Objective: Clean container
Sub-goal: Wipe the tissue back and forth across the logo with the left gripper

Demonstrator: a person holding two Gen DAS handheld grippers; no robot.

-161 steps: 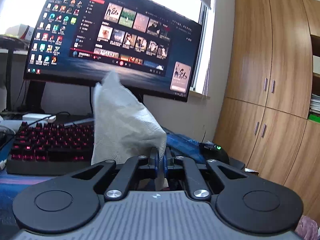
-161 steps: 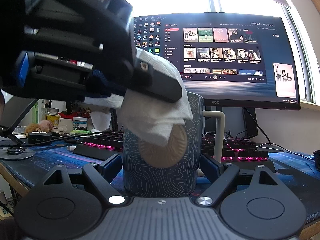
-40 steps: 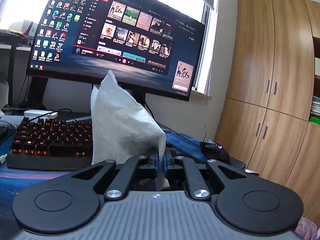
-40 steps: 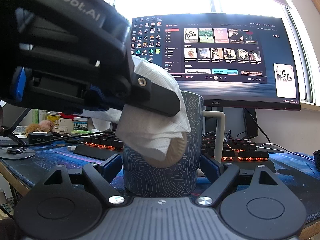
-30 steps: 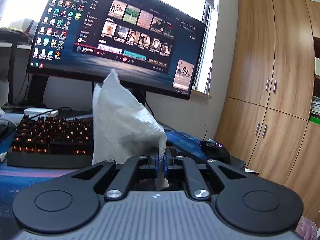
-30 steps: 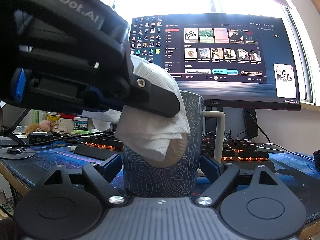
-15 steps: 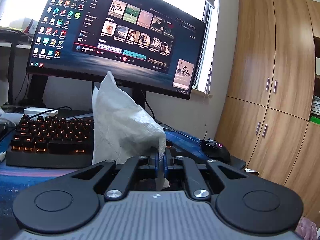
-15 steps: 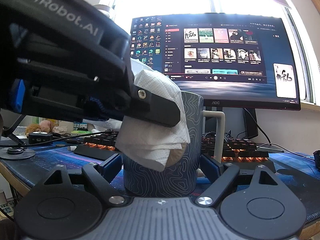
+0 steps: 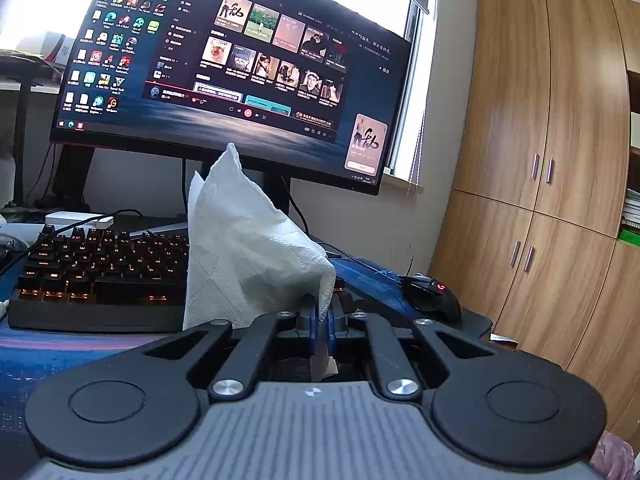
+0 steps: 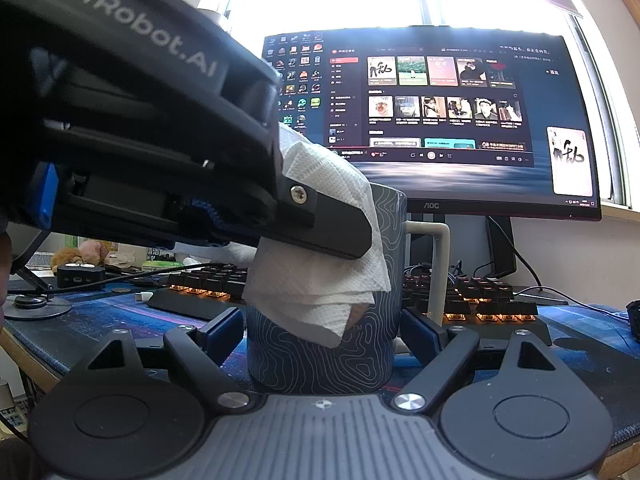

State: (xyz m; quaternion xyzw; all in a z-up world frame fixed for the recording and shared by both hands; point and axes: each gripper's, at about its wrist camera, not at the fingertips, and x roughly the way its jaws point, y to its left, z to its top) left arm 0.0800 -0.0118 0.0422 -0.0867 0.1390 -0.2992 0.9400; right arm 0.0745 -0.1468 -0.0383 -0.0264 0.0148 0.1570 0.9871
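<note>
A blue mug with a white contour pattern and a beige handle stands on the desk mat. My right gripper is shut on the mug, its blue pads against the two sides. My left gripper reaches in from the upper left and lies against the mug's front. It is shut on a folded white paper towel that drapes over the mug's front and rim. In the left wrist view the left gripper pinches the paper towel, which stands up and hides the mug.
A backlit keyboard lies behind the mug, under a large monitor. A black mouse sits at the desk's right edge, beside a wooden wardrobe. Small items and a round stand base crowd the desk's left.
The paper towel now hangs a little lower on the mug's front and covers more of the beige round emblem. Both grips are unchanged.
</note>
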